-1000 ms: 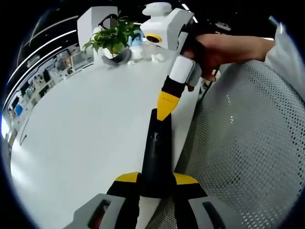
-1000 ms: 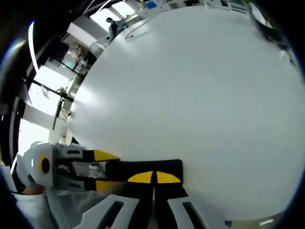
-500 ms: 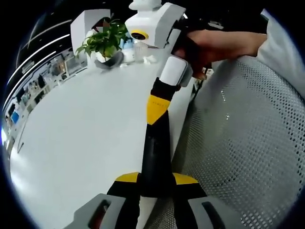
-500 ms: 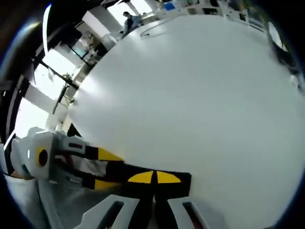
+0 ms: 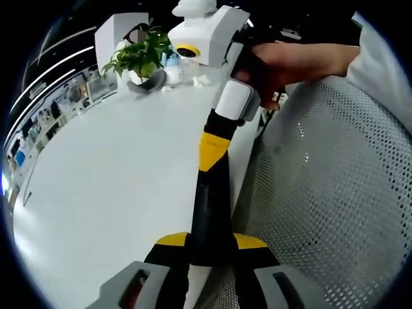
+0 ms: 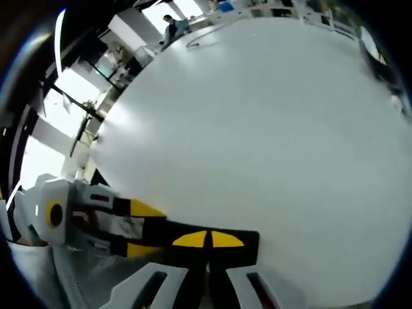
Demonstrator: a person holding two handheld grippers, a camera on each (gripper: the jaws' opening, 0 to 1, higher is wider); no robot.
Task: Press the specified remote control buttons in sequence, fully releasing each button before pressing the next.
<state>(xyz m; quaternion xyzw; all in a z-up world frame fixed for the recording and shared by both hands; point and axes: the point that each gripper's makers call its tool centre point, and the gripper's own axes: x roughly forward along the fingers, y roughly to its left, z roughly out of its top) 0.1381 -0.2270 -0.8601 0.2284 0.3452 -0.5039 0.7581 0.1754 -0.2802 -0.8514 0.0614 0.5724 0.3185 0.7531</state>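
Behind, a pot (image 5: 156, 78) holds a plant (image 5: 143, 53).

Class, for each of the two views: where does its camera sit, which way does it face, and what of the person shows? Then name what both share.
Left gripper view: rides the left tongs, looking along the remote at the right tongs, a hand and plant.
Right gripper view: rides the right tongs, looking across the white table; left tongs enter.
Shared: remote, table, both tongs.
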